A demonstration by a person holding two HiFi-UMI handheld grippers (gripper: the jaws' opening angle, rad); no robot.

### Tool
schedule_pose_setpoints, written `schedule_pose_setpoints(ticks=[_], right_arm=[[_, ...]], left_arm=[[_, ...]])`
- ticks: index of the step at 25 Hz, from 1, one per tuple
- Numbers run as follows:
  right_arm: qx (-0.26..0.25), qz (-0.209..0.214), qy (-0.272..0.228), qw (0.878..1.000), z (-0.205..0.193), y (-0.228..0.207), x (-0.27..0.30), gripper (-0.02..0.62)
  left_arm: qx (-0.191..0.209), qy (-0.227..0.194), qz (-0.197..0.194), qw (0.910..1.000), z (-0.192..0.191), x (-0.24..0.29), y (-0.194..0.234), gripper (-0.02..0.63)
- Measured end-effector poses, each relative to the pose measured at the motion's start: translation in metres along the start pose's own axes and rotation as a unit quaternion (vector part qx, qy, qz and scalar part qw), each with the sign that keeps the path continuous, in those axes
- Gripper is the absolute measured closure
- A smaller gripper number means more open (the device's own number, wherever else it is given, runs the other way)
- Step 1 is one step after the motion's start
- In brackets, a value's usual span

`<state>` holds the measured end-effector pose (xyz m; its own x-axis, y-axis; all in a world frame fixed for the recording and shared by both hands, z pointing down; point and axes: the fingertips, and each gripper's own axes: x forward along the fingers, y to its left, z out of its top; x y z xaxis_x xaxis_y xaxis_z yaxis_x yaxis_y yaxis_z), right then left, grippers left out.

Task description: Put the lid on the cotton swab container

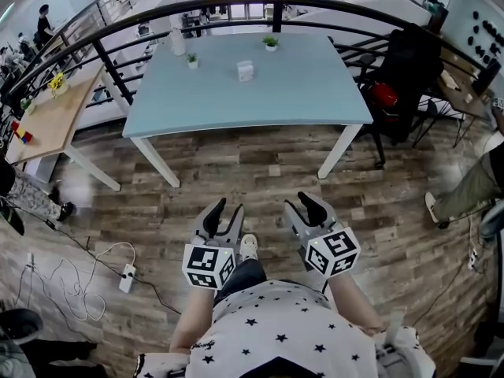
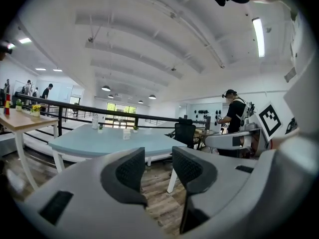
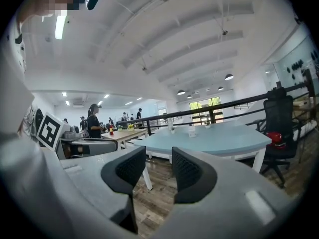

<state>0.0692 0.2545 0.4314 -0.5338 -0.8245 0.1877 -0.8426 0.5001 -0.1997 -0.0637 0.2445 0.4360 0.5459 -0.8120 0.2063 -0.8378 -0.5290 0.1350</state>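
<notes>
The cotton swab container (image 1: 246, 70) is a small whitish box standing toward the far side of the light blue table (image 1: 236, 101). It also shows far off as the container (image 2: 126, 133) in the left gripper view and the container (image 3: 192, 131) in the right gripper view. At this distance I cannot make out a separate lid. My left gripper (image 1: 226, 213) and right gripper (image 1: 305, 205) hang side by side over the wood floor, well short of the table. The left gripper (image 2: 158, 171) and the right gripper (image 3: 158, 169) both stand open with nothing between their jaws.
Two small potted plants (image 1: 270, 42) (image 1: 192, 60) and a white bottle (image 1: 177, 42) stand on the table's far side. A black railing (image 1: 118, 77) runs behind it. A black chair (image 1: 402, 77) is at the right, a wooden table (image 1: 47, 116) at the left, and a power strip (image 1: 126, 277) on the floor.
</notes>
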Motion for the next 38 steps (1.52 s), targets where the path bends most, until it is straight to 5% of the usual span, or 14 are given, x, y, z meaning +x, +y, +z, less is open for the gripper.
schedule_pose_setpoints(ticks=[24,38], right_arm=[[-0.003,-0.009,0.004,1.0,0.076,-0.095,0.199,0.449],[0.003,-0.007,0.0,1.0,0.091,-0.123,0.28,0.449]], left_arm=[[-0.002,0.012,-0.017,0.9998,0.065,0.183,0.137,0.456],[-0.002,0.019,-0.022,0.9996,0.075,0.245,0.196,0.456]])
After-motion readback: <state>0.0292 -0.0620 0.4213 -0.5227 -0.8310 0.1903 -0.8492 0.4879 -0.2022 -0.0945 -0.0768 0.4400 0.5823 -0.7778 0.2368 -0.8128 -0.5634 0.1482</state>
